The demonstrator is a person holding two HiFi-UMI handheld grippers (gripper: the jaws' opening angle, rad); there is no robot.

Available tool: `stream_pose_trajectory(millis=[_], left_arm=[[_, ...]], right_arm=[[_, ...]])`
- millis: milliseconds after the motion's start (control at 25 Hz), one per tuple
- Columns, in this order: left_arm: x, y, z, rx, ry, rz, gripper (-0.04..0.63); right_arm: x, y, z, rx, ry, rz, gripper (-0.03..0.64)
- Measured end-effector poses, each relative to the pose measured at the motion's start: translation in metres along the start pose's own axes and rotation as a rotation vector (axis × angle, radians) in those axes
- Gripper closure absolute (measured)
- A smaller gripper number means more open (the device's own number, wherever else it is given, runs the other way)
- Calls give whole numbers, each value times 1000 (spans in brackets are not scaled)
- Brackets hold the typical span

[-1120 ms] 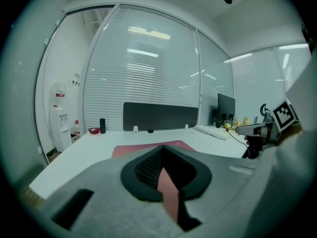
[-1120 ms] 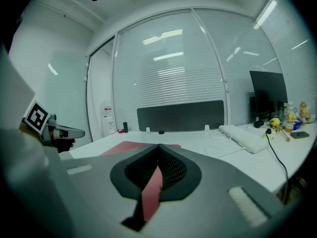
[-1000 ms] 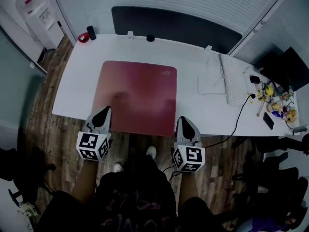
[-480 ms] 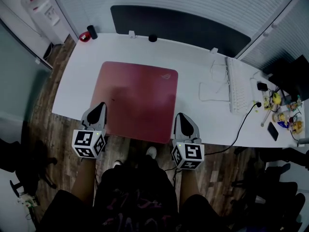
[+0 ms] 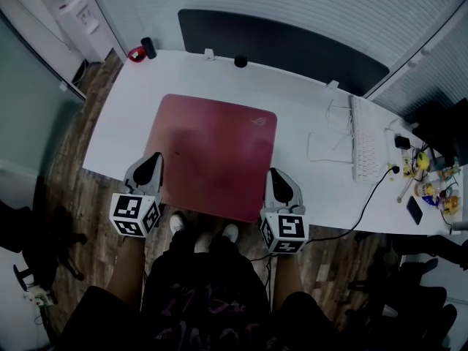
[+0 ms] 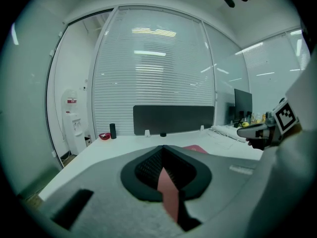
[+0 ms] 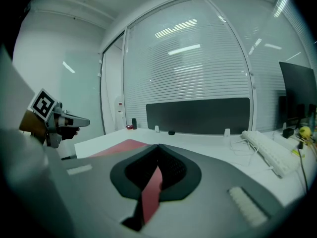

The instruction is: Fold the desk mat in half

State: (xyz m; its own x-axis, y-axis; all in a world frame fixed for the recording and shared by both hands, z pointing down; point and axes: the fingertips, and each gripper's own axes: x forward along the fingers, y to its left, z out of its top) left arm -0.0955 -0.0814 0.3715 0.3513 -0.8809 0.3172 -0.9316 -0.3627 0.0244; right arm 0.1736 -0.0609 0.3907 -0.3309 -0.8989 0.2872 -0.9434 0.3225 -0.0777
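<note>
We count one desk mat (image 5: 216, 152) on one table (image 5: 307, 101) and two grippers: left gripper (image 5: 151, 168) at 7 o'clock, right gripper (image 5: 280, 183) at 5 o'clock, fingers clamped on the mat's edge

The head view hangs high over the near edge of the long white desk (image 5: 307, 108) and looks steeply down, taking in its whole top. The left gripper view sits low at that near edge, close over the red rectangular desk mat (image 6: 169, 195), facing the far edge and its dark flat divider panel (image 6: 173, 119). The right gripper view does likewise further right. Each shows the other: the right gripper (image 6: 241, 131), the left gripper (image 7: 83, 123). All three share mat, panel and far edge.
</note>
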Motion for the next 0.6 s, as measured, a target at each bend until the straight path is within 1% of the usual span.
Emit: stream_pose_trajectory(millis=[240,440,600], left_arm=[[-2,26,-6,-8,3,-19,597],[0,38,-6,58,21,-58,597],[3,45,-10,68,37,-88,597]], right_arm=[[9,22,-3,-28,19,-16,615],[12,38,-5,-66,43,-28,615],[17,48,-7,-89,60,-31,615]])
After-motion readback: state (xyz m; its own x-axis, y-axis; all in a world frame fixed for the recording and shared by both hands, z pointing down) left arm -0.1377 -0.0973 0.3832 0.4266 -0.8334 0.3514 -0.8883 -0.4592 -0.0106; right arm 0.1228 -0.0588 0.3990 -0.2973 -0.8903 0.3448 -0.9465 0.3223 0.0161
